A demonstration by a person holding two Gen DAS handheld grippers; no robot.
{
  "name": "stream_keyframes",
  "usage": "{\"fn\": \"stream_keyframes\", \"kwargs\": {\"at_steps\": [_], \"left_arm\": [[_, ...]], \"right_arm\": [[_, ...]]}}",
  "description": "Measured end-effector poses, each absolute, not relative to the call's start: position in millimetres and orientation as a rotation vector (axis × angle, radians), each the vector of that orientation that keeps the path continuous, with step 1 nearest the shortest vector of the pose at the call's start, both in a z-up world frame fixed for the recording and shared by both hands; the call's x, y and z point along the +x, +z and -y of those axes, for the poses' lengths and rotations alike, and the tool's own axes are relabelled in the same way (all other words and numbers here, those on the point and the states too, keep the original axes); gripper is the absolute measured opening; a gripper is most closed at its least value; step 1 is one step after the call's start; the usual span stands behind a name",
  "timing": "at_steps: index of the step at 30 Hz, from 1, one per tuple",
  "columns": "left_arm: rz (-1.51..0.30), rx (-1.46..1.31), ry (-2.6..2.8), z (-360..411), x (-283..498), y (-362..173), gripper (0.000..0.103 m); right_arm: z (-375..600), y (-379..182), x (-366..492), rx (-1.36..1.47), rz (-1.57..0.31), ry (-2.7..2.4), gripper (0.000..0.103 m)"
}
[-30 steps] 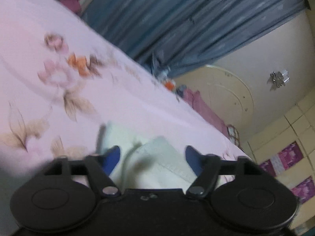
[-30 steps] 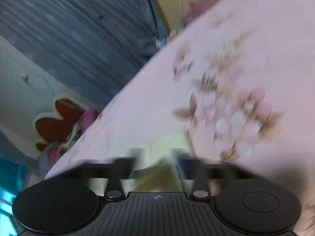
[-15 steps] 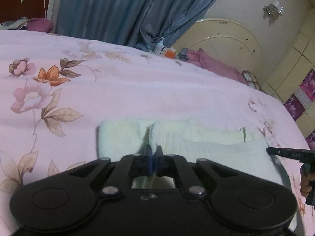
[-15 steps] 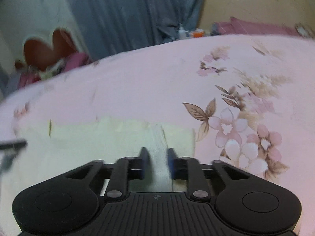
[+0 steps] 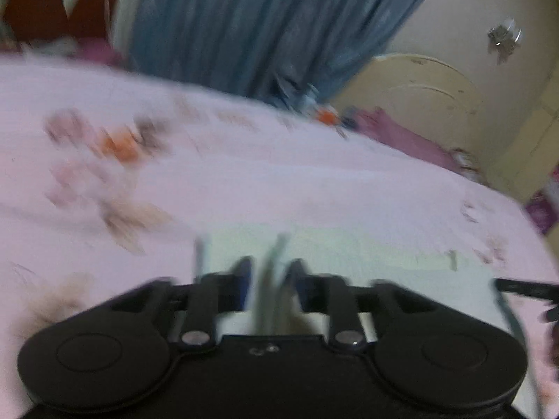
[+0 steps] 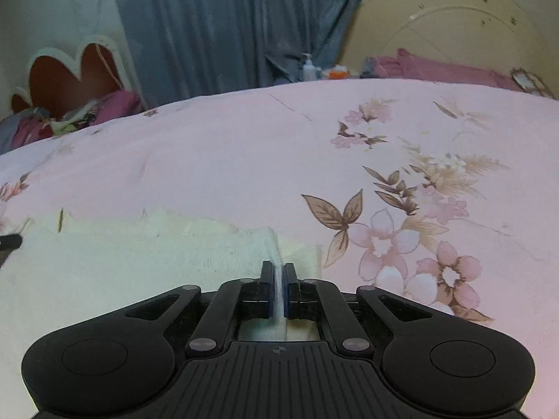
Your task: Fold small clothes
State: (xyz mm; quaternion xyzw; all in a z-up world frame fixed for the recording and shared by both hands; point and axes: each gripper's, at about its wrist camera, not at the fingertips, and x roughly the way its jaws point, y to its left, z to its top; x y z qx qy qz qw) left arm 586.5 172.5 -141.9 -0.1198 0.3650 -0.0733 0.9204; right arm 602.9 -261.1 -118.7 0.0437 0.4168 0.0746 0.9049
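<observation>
Left-wrist view blurred — garment (image 5: pixel 349 255) edge indistinct

Both cams sit low over the bed, each looking forward and down along its own gripper fingers. Left wrist view is motion-blurred, sits at the pale garment (image 5: pixel 349 255) left end, facing the blue curtain (image 5: pixel 244 24) and cream headboard (image 5: pixel 419 97). Right wrist view is sharp, at the right end. Shared: garment, pink floral bedsheet (image 6: pixel 227 160), curtain, headboard.

Home bedroom: floral bedsheet (image 6: pixel 244 160), headboard (image 6: pixel 454 24) (blue curtains (image 6: pixel 227 24) behind).
</observation>
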Motion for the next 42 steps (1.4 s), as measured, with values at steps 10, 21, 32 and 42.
{"fn": "stream_keyframes", "kwargs": {"at_steps": [10, 21, 32, 42], "left_arm": [[-0.762, -0.060, -0.392, -61.6, 589.5, -145.7, 0.049], [-0.680, -0.072, -0.223, -110.5, 580.3, -138.8, 0.055], [-0.734, -0.036, -0.305, -76.8, 545.1, -153.5, 0.055], [-0.731, 0.043, -0.381, -51.5, 513.1, -158.8, 0.054]], "right_arm": [[145.5, -114.3, 570.8, -0.063, -0.781, 0.503, 0.056], [230.7, -108.8, 577.3, -0.008, -0.766, 0.197, 0.057], [182.8, -122.4, 532.7, -0.093, -0.792, 0.364, 0.056], [146.0, -122.8, 490.7, -0.234, -0.784, 0.487, 0.044]]}}
